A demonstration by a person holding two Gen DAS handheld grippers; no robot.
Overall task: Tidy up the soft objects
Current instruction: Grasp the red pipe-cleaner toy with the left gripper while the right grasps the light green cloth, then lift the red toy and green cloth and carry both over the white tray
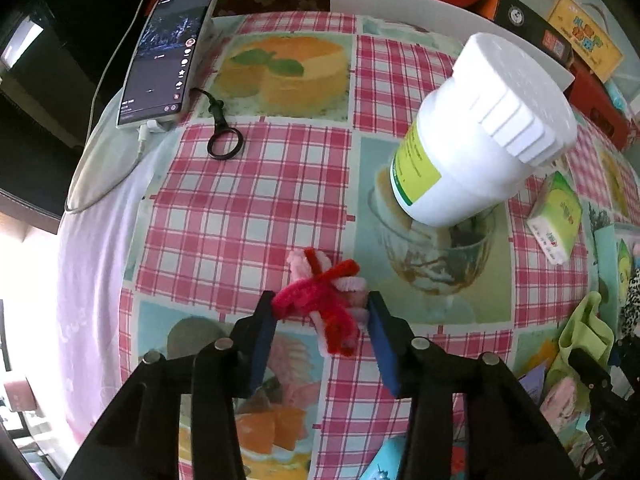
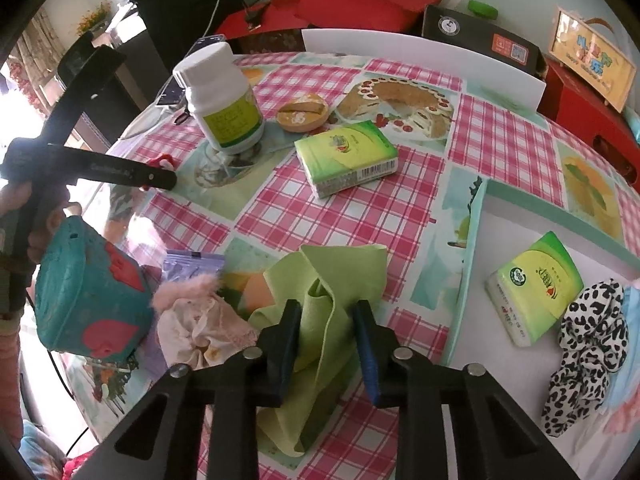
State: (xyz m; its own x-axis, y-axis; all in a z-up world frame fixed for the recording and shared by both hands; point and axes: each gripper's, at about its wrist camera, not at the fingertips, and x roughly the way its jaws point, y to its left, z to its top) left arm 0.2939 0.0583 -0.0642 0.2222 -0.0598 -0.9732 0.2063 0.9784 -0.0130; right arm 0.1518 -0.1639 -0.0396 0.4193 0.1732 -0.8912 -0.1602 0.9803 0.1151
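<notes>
- Fingers of the left gripper [image 1: 320,312] are clamped on a pipe-cleaner bundle [image 1: 326,300] (red, magenta, pink, white), low centre of the left wrist view; blue pads press it from both sides.
- Bundle sits at the surface [image 1: 248,216], which is covered in a pink check cloth with dessert prints; cannot tell if it is lifted off.
- Fingers of the right gripper [image 2: 326,320] are pinching a fold of the green cloth [image 2: 328,292], lower centre of the right wrist view. Rest of the cloth is crumpled on the surface, spilling below the pads.
- White bottle [image 1: 476,132] with yellow-green label stands upright, upper right of the left view, just above and right of the bundle, not touching it.
- Phone [image 1: 168,56] lies upper left of the left view, cable plugged in, black key ring [image 1: 225,143] beside it.
- Green tissue pack [image 2: 346,156] lies flat mid-frame in the right view, well apart from the cloth.
- White tray [image 2: 520,216] at right of the right view holds a second tissue pack [image 2: 534,286], with a leopard-print scrunchie [image 2: 588,344] touching its lower right edge.
- Left of the green cloth: pink fuzzy item [image 2: 188,292], pale crumpled fabric [image 2: 200,328], purple pouch [image 2: 192,262], teal cup [image 2: 88,300] with red patches.
</notes>
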